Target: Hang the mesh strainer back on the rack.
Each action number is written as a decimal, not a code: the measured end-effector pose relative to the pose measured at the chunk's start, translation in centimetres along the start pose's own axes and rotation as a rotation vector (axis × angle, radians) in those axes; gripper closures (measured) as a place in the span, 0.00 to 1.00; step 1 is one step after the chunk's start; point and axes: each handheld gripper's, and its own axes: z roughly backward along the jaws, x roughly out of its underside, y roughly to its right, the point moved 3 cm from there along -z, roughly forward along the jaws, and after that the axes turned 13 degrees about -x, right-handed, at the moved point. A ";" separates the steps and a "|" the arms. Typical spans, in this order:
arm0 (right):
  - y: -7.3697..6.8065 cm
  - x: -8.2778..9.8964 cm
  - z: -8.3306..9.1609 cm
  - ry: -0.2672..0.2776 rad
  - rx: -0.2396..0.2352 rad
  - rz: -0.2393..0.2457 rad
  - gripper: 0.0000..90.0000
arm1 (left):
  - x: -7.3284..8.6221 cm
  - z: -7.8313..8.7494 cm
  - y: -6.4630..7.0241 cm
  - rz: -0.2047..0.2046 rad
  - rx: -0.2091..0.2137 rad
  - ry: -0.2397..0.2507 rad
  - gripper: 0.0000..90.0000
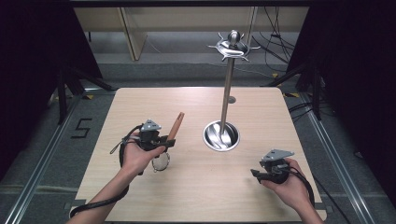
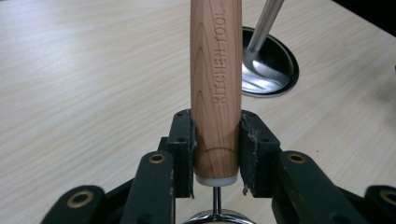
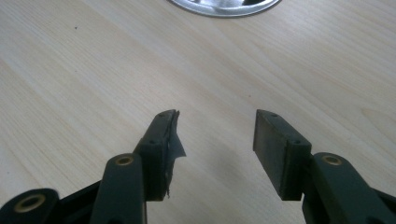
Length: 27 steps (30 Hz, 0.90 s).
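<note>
Gripping the wooden handle [image 2: 215, 93] low in our left claw [image 2: 215, 154].
We judge it stiff, light; right claw [image 3: 217, 140] gapes wide over the counter [image 1: 140, 102].

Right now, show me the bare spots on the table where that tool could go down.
Free: the table's far left corner beyond the left gripper, the near strip between both hands, and the far right beside the stand's pole. Crowded: around the stand's base and under the tool itself.
</note>
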 end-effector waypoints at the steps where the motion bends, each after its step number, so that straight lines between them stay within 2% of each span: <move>1: 0.0 0.0 0.0 0.000 0.000 -0.001 0.56 | -0.1 0.1 0.1 0.000 -0.001 0.012 0.75; 5: 0.0 0.0 0.0 0.004 0.004 0.008 0.56 | -0.4 0.5 0.5 0.001 0.003 0.047 0.76; 6: 0.0 0.0 0.0 0.004 0.004 0.008 0.56 | -0.5 0.6 0.6 -0.014 0.000 0.049 0.76; 7: -0.1 -0.1 0.1 -0.001 0.003 -0.011 0.56 | -0.6 0.6 0.8 0.000 0.006 0.059 0.76; 12: -0.1 -0.1 0.2 0.005 0.001 -0.018 0.56 | -1.1 0.8 1.2 -0.006 0.009 0.079 0.76; 15: 0.1 -0.1 0.1 0.012 0.010 0.004 0.56 | -1.3 1.0 1.4 -0.004 0.009 0.088 0.76; 16: 0.1 -0.1 0.2 0.007 0.009 0.003 0.56 | -1.4 1.1 1.4 -0.014 0.003 0.087 0.75; 20: 0.0 -0.1 0.2 0.010 0.010 0.000 0.56 | -1.8 1.4 1.9 -0.003 0.010 0.119 0.76; 27: 0.1 -0.1 0.3 0.020 0.014 0.001 0.56 | -2.7 1.8 2.3 -0.011 0.014 0.146 0.75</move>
